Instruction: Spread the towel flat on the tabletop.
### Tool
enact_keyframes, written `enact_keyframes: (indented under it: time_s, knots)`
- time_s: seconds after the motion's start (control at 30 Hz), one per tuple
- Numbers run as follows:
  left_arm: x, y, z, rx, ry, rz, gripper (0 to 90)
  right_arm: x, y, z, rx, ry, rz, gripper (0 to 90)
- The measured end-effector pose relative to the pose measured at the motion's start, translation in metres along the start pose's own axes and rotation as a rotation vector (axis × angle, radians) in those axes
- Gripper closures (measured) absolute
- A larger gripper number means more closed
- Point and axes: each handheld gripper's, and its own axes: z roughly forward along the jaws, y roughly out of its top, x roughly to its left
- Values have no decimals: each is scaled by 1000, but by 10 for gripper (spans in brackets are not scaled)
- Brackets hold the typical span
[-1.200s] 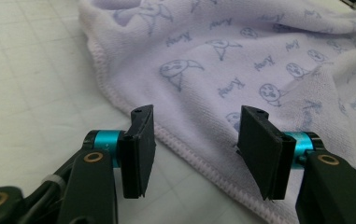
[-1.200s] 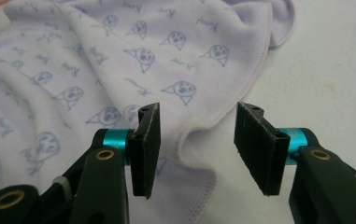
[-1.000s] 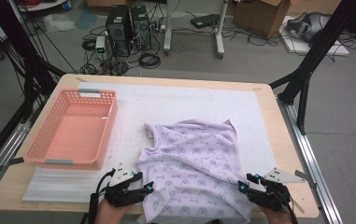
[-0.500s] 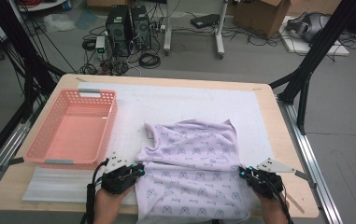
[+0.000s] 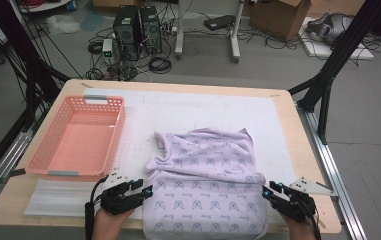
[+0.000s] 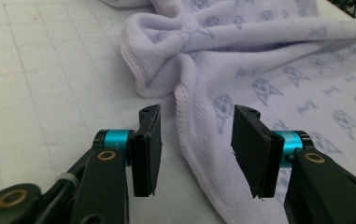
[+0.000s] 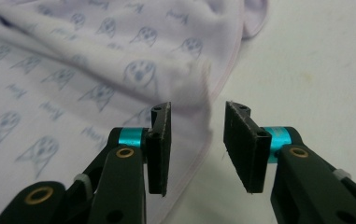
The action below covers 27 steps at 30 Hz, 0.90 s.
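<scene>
on the white mat [image 5: 198, 112] in the high view, the lilac printed cloth [image 5: 205, 187] lies spread toward your edge of the table [image 5: 298, 145], its far end bunched into folds and its near end hanging just over the rim. your left gripper [image 5: 145, 191] sits right at the cloth's left hem, your right gripper [image 5: 266, 191] right at its right hem, one on each side, both low over the table. the pink basket [image 5: 103, 107] stands off to the left on the mat, apart from the cloth. now the left gripper view: your left gripper [image 6: 196, 135] has its jaws parted, they've just been opening, and the ribbed hem of the cloth [image 6: 259, 60] runs up through the gap between them with neither pad pressing on it; the left pad is over bare mat [image 6: 40, 74], the right one over printed fabric, and a rumpled fold sits just ahead. over to the right gripper view: your right gripper [image 7: 197, 135] stands apart too, its jaws have just been opening as well, and the cloth [image 7: 73, 60] edge slants across between them, a bit blurred near the tips, no pinch on it; the left pad hovers over fabric, the right pad over the plain mat [image 7: 316, 60]. so both tongs are loose and the cloth rests on the table on its own.
</scene>
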Motion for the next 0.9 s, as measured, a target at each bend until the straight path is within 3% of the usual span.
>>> enact_keyframes:
  time_s: [0.1,0.2,0.23,0.27,0.3,0.33,0.43,0.57,0.73,0.77,0.83,0.9]
  knots:
    - [-8,-10,-1,18,-21,26,516,8,-9,-3,45,17,-35,588]
    - [-16,-15,-1,0,15,66,508,16,-14,-1,87,22,-70,591]
    - [-19,-17,-1,0,51,92,570,18,-15,0,105,17,-76,607]
    - [-20,-19,-2,-3,71,115,741,20,-17,0,104,-1,-93,663]
    - [-20,-20,-3,0,70,109,808,20,-17,-1,104,5,-91,753]
    - [-20,-19,-5,9,64,94,852,20,-18,-3,112,34,-89,841]
    - [-22,-23,-15,27,61,90,867,21,-21,-9,120,33,-88,862]
    - [-23,-33,-31,33,37,75,867,25,-29,-24,120,57,-95,863]
    - [-28,-41,-42,24,5,85,842,30,-37,-39,134,87,-107,861]
    - [-28,-40,-42,8,11,84,783,31,-38,-40,138,92,-103,847]
    - [-24,-34,-41,-25,3,49,614,30,-35,-39,121,92,-93,719]
    - [-19,-27,-37,-47,2,22,551,29,-29,-37,81,82,-60,649]
